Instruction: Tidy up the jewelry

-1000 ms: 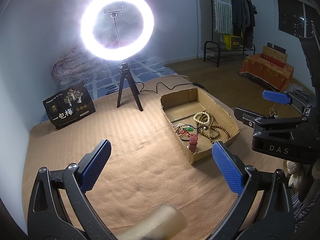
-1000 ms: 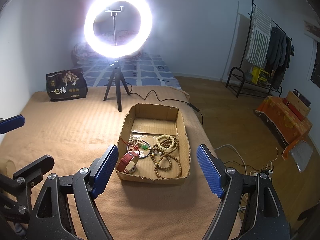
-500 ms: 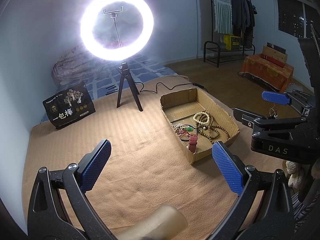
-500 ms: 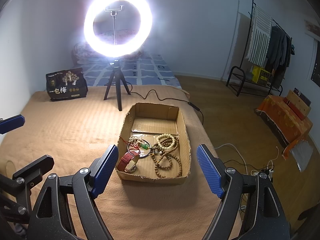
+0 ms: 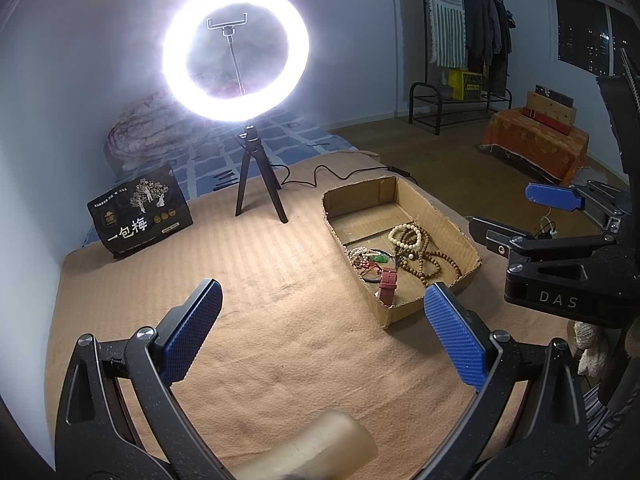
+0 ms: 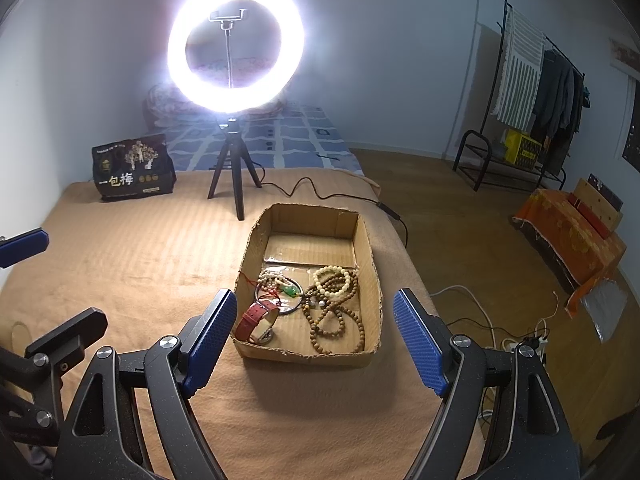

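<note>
Right wrist view: unchanged from before; right gripper [image 6: 312, 336] gaped empty, just short of box [image 6: 370, 264] with beads [image 6: 334, 308]; left gripper [image 5: 322, 338] likewise open.

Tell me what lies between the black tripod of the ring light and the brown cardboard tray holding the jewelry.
Only bare tan blanket lies between the tripod and the cardboard tray, as the right wrist view shows.

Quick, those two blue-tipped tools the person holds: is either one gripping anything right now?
Left tool: open, holding nothing, above the tan blanket.
Right tool: open, holding nothing, just short of the cardboard box.
</note>
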Motion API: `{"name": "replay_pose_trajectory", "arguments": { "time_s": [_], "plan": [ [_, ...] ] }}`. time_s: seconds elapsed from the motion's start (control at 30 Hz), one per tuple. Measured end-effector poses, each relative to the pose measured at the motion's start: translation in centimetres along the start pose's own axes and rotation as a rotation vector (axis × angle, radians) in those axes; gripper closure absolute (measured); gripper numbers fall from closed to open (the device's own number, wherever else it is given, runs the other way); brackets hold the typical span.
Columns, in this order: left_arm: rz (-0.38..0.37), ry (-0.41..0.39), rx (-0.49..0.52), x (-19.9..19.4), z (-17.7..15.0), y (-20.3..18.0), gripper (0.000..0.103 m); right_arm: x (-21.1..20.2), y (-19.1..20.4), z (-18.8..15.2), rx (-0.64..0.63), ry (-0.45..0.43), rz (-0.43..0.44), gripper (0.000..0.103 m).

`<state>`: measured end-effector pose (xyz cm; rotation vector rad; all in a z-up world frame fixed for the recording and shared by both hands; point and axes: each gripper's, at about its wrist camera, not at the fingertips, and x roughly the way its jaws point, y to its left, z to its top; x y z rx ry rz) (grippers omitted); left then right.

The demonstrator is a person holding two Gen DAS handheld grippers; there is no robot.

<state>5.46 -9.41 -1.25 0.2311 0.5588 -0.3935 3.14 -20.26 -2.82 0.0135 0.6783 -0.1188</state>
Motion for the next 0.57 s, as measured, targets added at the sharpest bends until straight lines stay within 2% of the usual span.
{"name": "replay_pose_trajectory", "arguments": {
  "time_s": [0.57],
  "plan": [
    [0.03,-0.032,0.0,-0.3,0.0,1.1,0.0,0.3,-0.1,0.0,-0.007,0.012,-0.002,0.023]
  ]
}}
